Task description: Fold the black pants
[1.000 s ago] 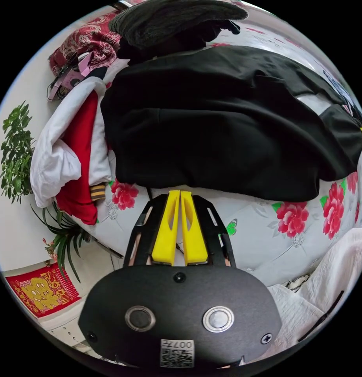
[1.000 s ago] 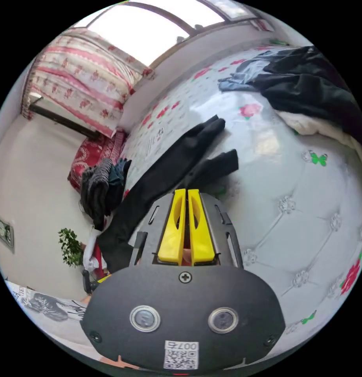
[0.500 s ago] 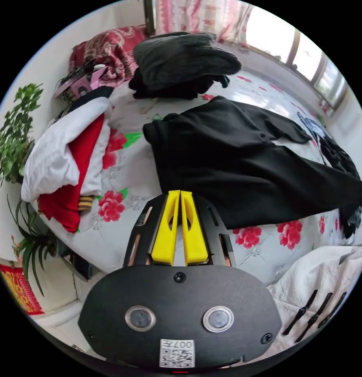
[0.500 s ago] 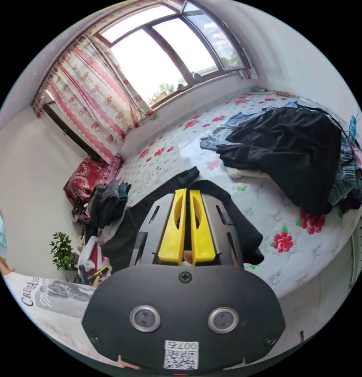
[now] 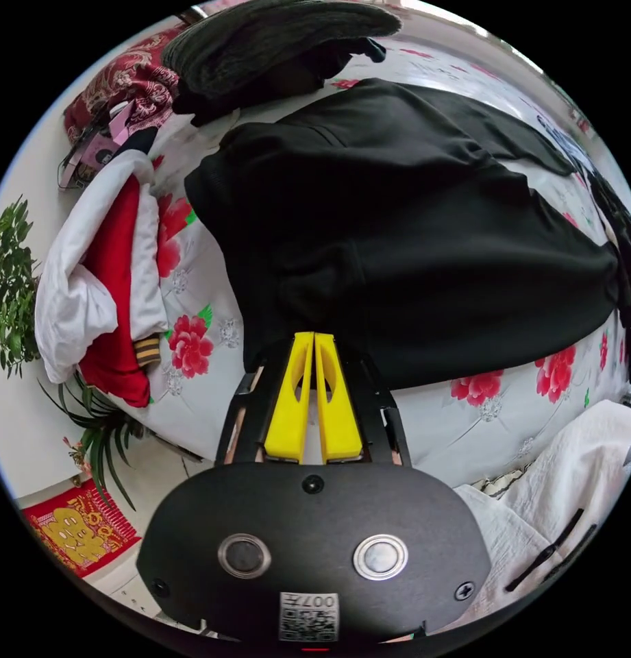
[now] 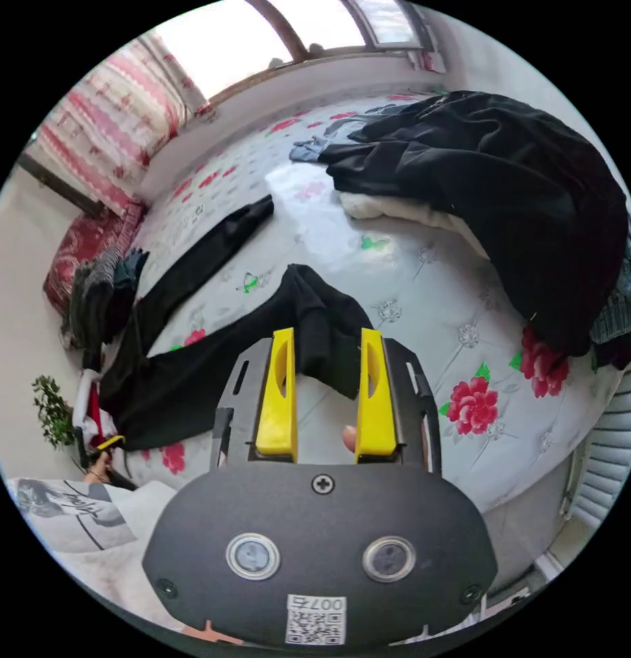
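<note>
Black pants spread flat for folding

The black pants (image 5: 411,226) fill mid-frame on the floral bed (image 5: 493,411); left gripper (image 5: 314,337) is clenched at their near edge, seemingly pinching fabric, while right gripper (image 6: 325,334) gapes above a leg end.

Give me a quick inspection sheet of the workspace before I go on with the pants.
Surface: floral bed cover, mostly bare around the pants.
Job's things: black pants spread flat; one leg end bunched.
Clutter: dark clothes heap; folded grey stack; red and white garment.
Grippers: left hand-held gripper jaws together at the pants' near edge; right hand-held gripper jaws apart over the leg end.
Cables: nothing seen.
Surroundings: window, curtain, potted plant.
</note>
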